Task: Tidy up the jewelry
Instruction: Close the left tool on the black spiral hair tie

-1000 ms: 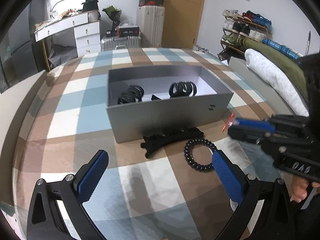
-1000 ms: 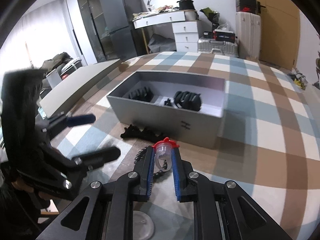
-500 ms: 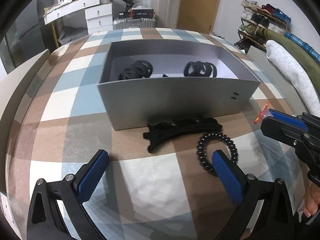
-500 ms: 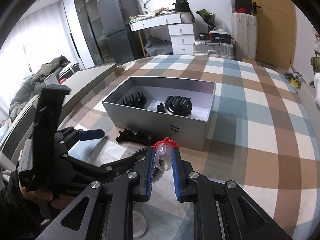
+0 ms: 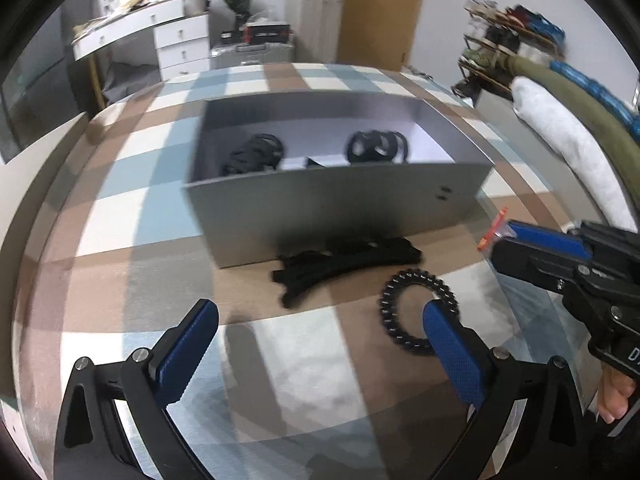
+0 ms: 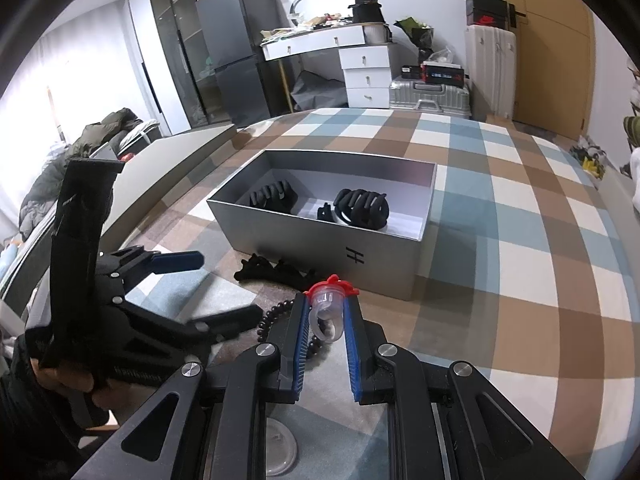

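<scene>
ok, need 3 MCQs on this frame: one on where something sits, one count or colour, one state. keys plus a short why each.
1. Where does the black spiral hair tie lie?
A. inside the grey box
B. on the checked surface in front of the box
C. on the white desk

2. What colour is the cap on the small clear container?
A. green
B. yellow
C. red

3. How does the left gripper stand?
A. open, holding nothing
B. shut on the hair tie
C. shut on the black claw clip

Key:
1 B: it lies on the checked surface outside the grey box, near the black claw clip.
2 C: the cap shows red above the right gripper, which is shut on the container.
3 A: its blue pads stand wide apart, nothing between them.
</scene>
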Action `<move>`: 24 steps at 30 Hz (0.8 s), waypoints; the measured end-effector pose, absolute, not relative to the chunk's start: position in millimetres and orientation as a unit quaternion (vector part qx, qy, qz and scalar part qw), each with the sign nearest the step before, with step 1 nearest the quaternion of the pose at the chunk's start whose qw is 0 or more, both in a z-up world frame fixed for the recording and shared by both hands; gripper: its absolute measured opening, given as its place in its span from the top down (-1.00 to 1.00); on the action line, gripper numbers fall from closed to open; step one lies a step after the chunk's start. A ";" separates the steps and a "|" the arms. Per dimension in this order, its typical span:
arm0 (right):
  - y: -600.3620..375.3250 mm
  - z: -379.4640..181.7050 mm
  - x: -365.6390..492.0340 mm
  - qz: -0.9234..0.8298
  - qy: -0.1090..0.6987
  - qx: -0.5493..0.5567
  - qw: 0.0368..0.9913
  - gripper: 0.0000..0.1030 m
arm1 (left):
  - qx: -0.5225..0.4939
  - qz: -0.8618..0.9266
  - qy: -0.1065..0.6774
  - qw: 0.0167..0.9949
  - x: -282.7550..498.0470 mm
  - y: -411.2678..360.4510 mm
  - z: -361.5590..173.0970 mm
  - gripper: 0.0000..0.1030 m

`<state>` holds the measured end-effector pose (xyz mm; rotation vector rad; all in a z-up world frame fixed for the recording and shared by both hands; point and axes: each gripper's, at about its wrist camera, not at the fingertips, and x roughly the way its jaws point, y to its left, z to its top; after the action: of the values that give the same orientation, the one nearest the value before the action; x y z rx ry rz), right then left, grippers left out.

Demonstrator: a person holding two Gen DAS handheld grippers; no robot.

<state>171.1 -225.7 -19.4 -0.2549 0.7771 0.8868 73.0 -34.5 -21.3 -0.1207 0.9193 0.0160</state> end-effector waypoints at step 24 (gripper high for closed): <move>-224.1 -19.3 169.6 0.420 0.366 -0.124 0.821 0.68 | -0.031 0.026 0.457 0.888 68.5 -21.5 -22.4 -0.05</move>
<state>169.6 -224.1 -19.3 -0.2648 0.7796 0.8951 68.5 -21.5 -22.4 -0.0643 0.9505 0.0537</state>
